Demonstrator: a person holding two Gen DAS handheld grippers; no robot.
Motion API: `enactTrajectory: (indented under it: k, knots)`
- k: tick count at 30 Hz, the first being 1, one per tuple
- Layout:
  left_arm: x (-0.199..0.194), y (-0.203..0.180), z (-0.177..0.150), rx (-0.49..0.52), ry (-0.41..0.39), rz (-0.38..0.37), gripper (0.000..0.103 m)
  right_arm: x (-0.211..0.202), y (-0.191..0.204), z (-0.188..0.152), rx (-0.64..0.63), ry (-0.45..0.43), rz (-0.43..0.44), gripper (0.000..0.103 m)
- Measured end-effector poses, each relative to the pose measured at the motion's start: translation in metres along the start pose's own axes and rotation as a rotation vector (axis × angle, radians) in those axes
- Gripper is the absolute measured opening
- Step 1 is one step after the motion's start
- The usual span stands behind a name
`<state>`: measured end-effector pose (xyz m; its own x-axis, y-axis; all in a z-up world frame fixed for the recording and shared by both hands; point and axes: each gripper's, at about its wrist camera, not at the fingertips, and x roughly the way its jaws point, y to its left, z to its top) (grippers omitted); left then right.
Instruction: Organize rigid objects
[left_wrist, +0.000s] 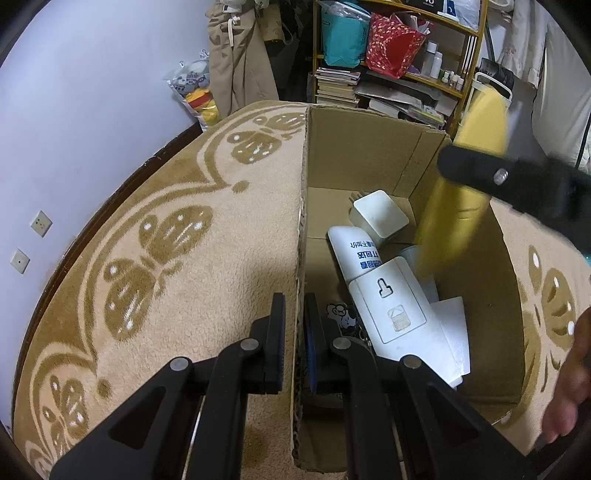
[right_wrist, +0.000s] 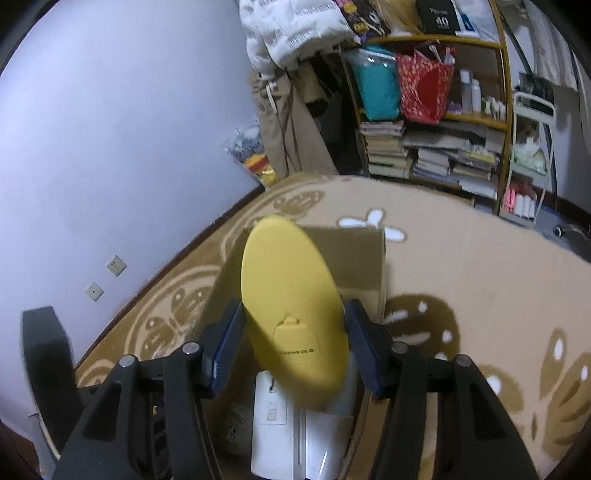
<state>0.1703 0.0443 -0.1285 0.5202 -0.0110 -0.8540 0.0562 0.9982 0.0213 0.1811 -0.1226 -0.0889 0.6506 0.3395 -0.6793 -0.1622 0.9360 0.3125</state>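
An open cardboard box (left_wrist: 369, 147) stands on a beige patterned rug (left_wrist: 166, 240). My left gripper (left_wrist: 295, 325) is shut on the box's left wall, one finger inside and one outside. Inside lie a white handheld device (left_wrist: 391, 302), a white tube (left_wrist: 351, 247) with blue print and a small white container (left_wrist: 380, 214). My right gripper (right_wrist: 293, 332) is shut on a yellow oval object (right_wrist: 291, 295), its pads against both long sides. It hangs over the box (right_wrist: 354, 258), above the white device (right_wrist: 273, 424). In the left wrist view the yellow object (left_wrist: 480, 118) is blurred over the box's right side.
A person's hand (left_wrist: 569, 387) shows at the right edge beside the box. Behind the rug stands a shelf (right_wrist: 461, 122) with books, bags and bottles, and clothes hang beside it. A pale wall with sockets (left_wrist: 40, 223) runs along the left.
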Motion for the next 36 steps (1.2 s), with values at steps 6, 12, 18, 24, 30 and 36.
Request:
enactTrajectory:
  k: [6, 12, 18, 24, 30, 36]
  knots:
    - [0.0, 0.002, 0.0, -0.005, 0.0, -0.01, 0.01, 0.005, -0.004, -0.005, 0.009, 0.026, 0.002, 0.053]
    - [0.0, 0.002, 0.001, -0.007, 0.001, -0.011, 0.01, -0.003, -0.005, -0.005, 0.001, 0.01, 0.008, 0.053]
    - [-0.002, 0.002, 0.001, -0.014, -0.002, -0.01, 0.01, -0.015, -0.01, -0.008, 0.019, 0.005, 0.006, 0.053]
    - [-0.015, -0.004, 0.002, 0.02, -0.028, -0.001, 0.014, -0.03, -0.019, -0.012, 0.024, 0.008, -0.024, 0.059]
    - [-0.029, -0.009, 0.001, 0.034, -0.041, 0.007, 0.02, -0.052, -0.029, -0.019, 0.031, 0.007, -0.047, 0.075]
    - [-0.05, -0.012, 0.003, 0.034, -0.092, 0.014, 0.052, -0.074, -0.038, -0.027, 0.031, 0.002, -0.095, 0.087]
